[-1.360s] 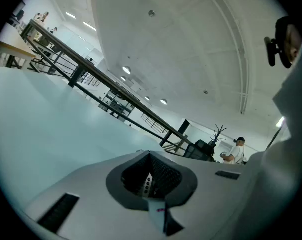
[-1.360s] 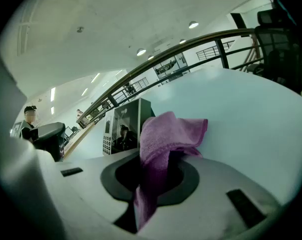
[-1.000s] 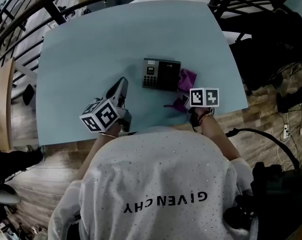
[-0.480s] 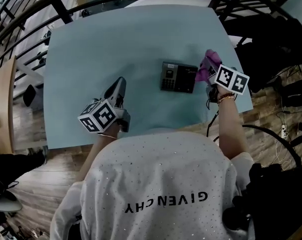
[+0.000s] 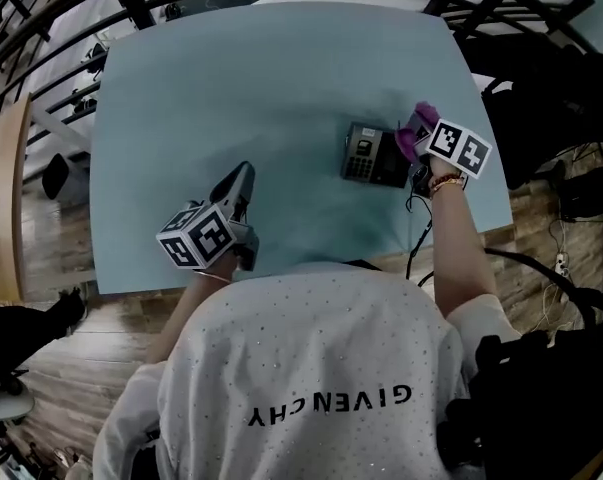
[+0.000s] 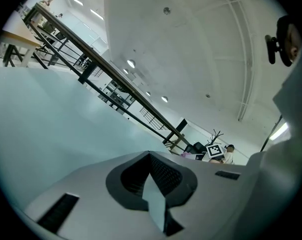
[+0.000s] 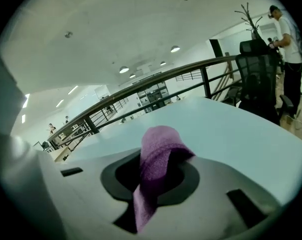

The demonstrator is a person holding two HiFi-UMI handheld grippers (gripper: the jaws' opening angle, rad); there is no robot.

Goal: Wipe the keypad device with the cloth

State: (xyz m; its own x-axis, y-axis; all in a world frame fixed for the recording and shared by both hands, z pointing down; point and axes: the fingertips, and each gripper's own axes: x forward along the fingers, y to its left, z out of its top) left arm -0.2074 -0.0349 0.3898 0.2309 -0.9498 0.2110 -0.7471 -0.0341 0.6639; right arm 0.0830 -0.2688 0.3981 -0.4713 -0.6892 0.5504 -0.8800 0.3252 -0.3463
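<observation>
While the right gripper reaches out over the far right part of the table, the keypad device lies flat just beside its tips, on the side toward the left gripper. The device's key end is turned away from the right gripper. The purple cloth is bunched at the device's edge nearest that gripper; whether it presses on the casing cannot be told from the head view. In the right gripper view the jaws are clamped on the cloth, which stands up in a fold between them and trails down toward the camera. The left gripper is held near the close edge of the light blue table, well apart from the device. Its own view shows its jaws pressed together with nothing between them. Behind both grippers is the person's white shirt. Beyond the right gripper stand a black office chair and a dark railing, and wooden floor shows off the table's edge outside the left gripper.
</observation>
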